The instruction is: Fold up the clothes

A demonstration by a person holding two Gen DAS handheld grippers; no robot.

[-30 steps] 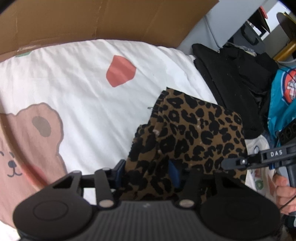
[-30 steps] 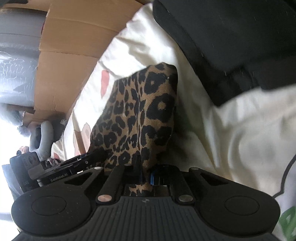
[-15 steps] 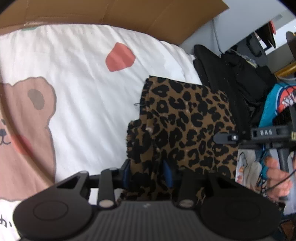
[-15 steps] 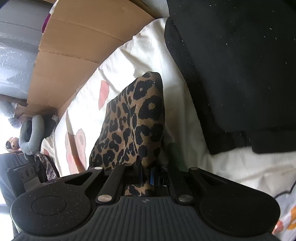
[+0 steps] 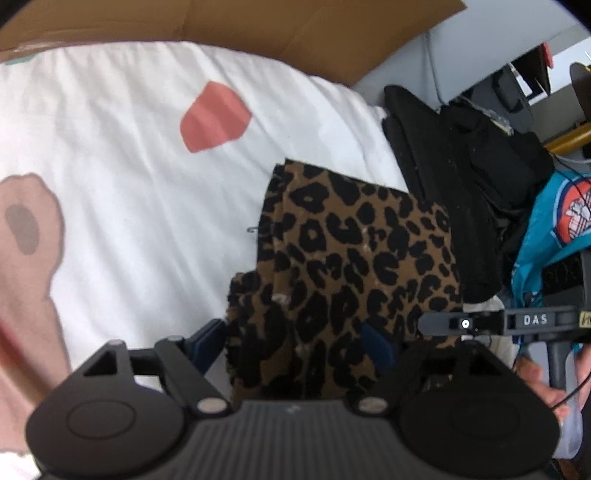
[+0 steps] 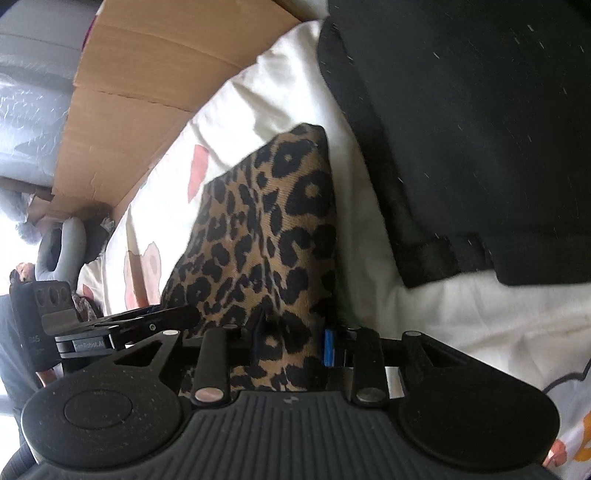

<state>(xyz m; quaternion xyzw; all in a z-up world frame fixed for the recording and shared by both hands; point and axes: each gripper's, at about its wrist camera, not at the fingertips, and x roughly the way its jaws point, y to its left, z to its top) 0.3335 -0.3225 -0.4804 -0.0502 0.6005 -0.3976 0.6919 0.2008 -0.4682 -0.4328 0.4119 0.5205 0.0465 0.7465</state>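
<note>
A folded leopard-print garment (image 5: 362, 258) lies on the white bear-print bedsheet (image 5: 140, 192). My left gripper (image 5: 295, 341) has its blue pads spread wide on either side of the garment's bunched near edge. My right gripper (image 6: 293, 343) also has its pads apart around the garment's (image 6: 266, 229) other near corner, and the cloth hangs loosely between them. The right gripper also shows in the left wrist view (image 5: 461, 324), at the garment's right side. The left gripper shows in the right wrist view (image 6: 147, 321), at the left.
A pile of black clothes (image 5: 461, 166) lies right of the garment, and fills the upper right of the right wrist view (image 6: 480, 129). A teal printed garment (image 5: 554, 221) sits further right. A cardboard sheet (image 5: 258, 29) borders the bed's far side.
Both grippers have opened their pads from the garment. The garment has settled lower onto the sheet, and the left gripper has pulled back a little.
</note>
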